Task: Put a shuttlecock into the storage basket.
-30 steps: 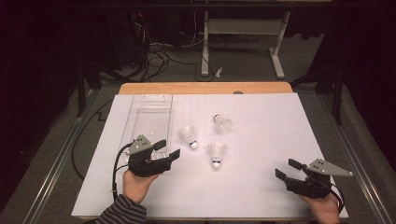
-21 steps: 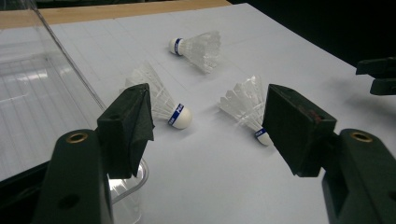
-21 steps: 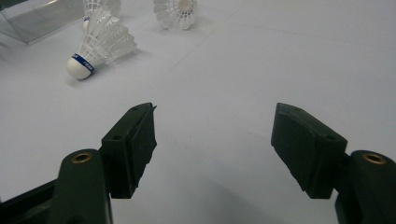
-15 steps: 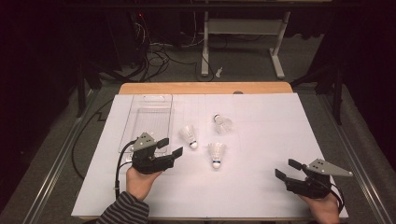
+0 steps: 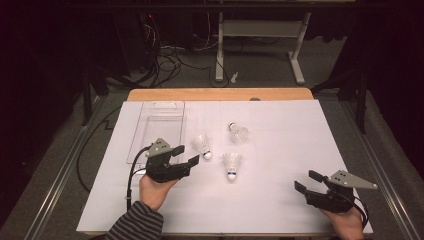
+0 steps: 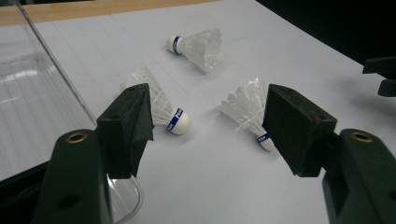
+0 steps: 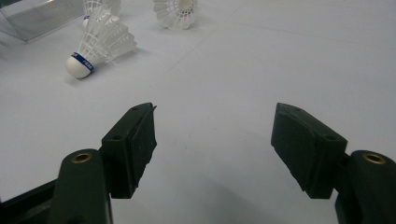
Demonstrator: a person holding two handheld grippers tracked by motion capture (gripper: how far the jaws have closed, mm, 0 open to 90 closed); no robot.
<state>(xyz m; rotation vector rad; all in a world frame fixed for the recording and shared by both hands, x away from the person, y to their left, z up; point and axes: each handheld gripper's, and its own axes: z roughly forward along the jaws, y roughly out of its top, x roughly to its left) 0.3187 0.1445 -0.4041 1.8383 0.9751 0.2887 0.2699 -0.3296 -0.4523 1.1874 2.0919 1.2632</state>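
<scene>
Shuttlecocks are lying on a white sheet covering a table [image 5: 280, 210], three of them loosely grouped near its middle. A person is holding a two-jaw gripper in each hand at the near edge. The left gripper [image 5: 189, 156] is pointing toward the nearest shuttlecock [image 5: 202, 145], which is lying on its side with its cork tip facing the gripper, just beside a clear plastic tray [image 5: 150, 112]. In the left gripper view that shuttlecock [image 6: 163, 109] is sitting between and just beyond the jaws, which are standing wide apart and gripping nothing, probably so they can close around the cork or the feather skirt. A second shuttlecock [image 5: 232, 164] is lying a little to the right, and a third [image 5: 238, 132] farther back. The tray is likely sitting close so the shuttlecocks can be dropped into it. The right gripper [image 5: 306, 181] is resting low near the table's right corner, well apart from the shuttlecocks, its jaws also spread and holding nothing, apparently waiting out of the way.
</scene>
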